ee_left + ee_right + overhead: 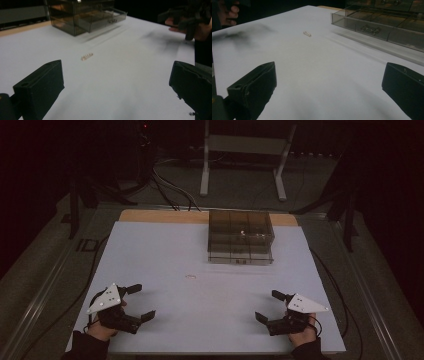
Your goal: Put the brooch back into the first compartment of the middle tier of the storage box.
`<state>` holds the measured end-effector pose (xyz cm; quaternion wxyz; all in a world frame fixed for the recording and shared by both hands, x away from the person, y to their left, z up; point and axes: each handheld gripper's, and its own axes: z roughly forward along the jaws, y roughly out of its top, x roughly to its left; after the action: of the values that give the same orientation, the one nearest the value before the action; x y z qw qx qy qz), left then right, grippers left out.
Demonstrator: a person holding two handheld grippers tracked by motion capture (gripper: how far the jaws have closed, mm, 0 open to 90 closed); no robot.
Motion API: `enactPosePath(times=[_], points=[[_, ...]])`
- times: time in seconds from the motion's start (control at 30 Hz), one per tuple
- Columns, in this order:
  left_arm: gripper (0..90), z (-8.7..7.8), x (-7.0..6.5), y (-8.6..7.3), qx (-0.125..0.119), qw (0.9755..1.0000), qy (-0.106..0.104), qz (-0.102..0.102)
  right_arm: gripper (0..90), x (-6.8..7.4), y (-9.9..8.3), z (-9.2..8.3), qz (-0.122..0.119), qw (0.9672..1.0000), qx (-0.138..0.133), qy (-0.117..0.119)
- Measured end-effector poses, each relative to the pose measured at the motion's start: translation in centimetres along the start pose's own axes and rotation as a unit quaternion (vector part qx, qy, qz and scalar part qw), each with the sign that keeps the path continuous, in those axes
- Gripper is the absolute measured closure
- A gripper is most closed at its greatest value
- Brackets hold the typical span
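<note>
A small pale comb-like clip [190,277] lies alone on the white table sheet [165,250], a little in front of a smoky see-through drawer box [241,236]. The left gripper view has the clip [86,57] ahead of the jaws, and the box [82,15] with its bottom drawer pulled out. My left gripper [140,302] rests near the front left edge, jaws wide apart and empty. At the front right my right gripper [269,306] stands open too, nothing between its jaws. In the right gripper view the clip [307,33] lies far ahead, the open drawer [377,27] to the right.
Small metal pieces lie in the drawer's compartments [369,29]. A wooden board edge [160,216] shows behind the sheet. Cables [170,190] and a white frame stand [245,155] sit on the dark floor beyond the table.
</note>
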<state>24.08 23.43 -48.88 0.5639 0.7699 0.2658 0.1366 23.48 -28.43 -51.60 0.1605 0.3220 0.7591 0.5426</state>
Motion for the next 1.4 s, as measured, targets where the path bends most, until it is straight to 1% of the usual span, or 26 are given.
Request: enactPosePath(times=[0.03, 0.07, 0.1, 0.17, 0.2, 0.3, 0.37, 0.47, 0.57, 0.6, 0.63, 0.67, 0.87, 0.97, 1.2, 1.4], points=[[0.3, 0.0, 0.0, 0.0, 0.0, 1.0, 0.0, 0.0, 0.0, 0.0, 0.0, 0.0, 0.001, 1.0, 0.0, 0.001], [0.2, 0.0, 0.1, 0.5, 0.001, 1.0, -0.001, 0.002, 0.0, 0.0, 0.1, 0.0, 0.004, 1.0, -0.002, 0.003], [0.3, 0.0, 0.1, 0.5, 0.001, 1.0, -0.001, 0.002, 0.0, 0.0, 0.1, 0.0, 0.004, 1.0, -0.002, 0.003], [0.3, 0.1, 0.3, 1.2, 0.002, 1.0, -0.004, 0.007, 0.0, 0.0, 0.1, 0.1, 0.001, 1.0, -0.003, 0.003], [0.3, 0.1, 0.3, 1.2, 0.002, 1.0, -0.004, 0.007, 0.0, 0.0, 0.1, 0.1, 0.001, 1.0, -0.002, 0.004], [0.3, 0.3, 0.7, 2.0, 0.002, 0.9999, -0.004, 0.009, 0.0, 0.0, 0.1, 0.1, 0.001, 1.0, -0.003, 0.005], [0.2, 0.3, 0.7, 2.0, 0.002, 0.9999, -0.004, 0.009, 0.0, 0.0, 0.1, 0.1, -0.001, 1.0, -0.002, 0.005], [0.3, 0.6, 1.2, 2.8, 0.0, 0.9999, -0.008, 0.008, 0.0, 0.0, 0.1, 0.0, 0.002, 1.0, -0.006, 0.006], [0.2, 0.9, 1.4, 3.4, 0.002, 0.9999, -0.009, 0.014, 0.0, 0.0, 0.1, 0.0, 0.001, 1.0, -0.004, 0.005], [0.3, 1.1, 1.5, 3.8, 0.003, 0.9998, -0.013, 0.016, 0.0, 0.0, 0.1, 0.0, 0.003, 1.0, -0.004, 0.006], [0.2, 1.1, 1.5, 3.8, 0.003, 0.9998, -0.013, 0.016, 0.0, 0.0, 0.1, 0.0, 0.003, 1.0, -0.004, 0.006], [0.3, 1.3, 1.6, 4.2, 0.003, 0.9997, -0.015, 0.021, 0.0, 0.0, 0.1, 0.0, 0.002, 1.0, -0.004, 0.006], [0.3, 2.1, 1.9, 5.1, 0.007, 0.9995, -0.02, 0.025, 0.0, 0.0, 0.1, 0.0, 0.002, 1.0, -0.004, 0.007], [0.2, 2.8, 2.2, 5.7, 0.012, 0.9991, -0.025, 0.032, 0.0, 0.0, 0.1, 0.0, 0.003, 1.0, -0.004, 0.008], [0.3, 4.0, 2.4, 6.5, 0.014, 0.9987, -0.034, 0.035, 0.0, 0.1, 0.1, 0.0, 0.001, 1.0, -0.004, 0.009], [0.3, 5.0, 2.5, 7.2, 0.016, 0.9981, -0.041, 0.042, 0.0, 0.1, 0.1, -0.1, 0.002, 0.9999, -0.005, 0.01]])
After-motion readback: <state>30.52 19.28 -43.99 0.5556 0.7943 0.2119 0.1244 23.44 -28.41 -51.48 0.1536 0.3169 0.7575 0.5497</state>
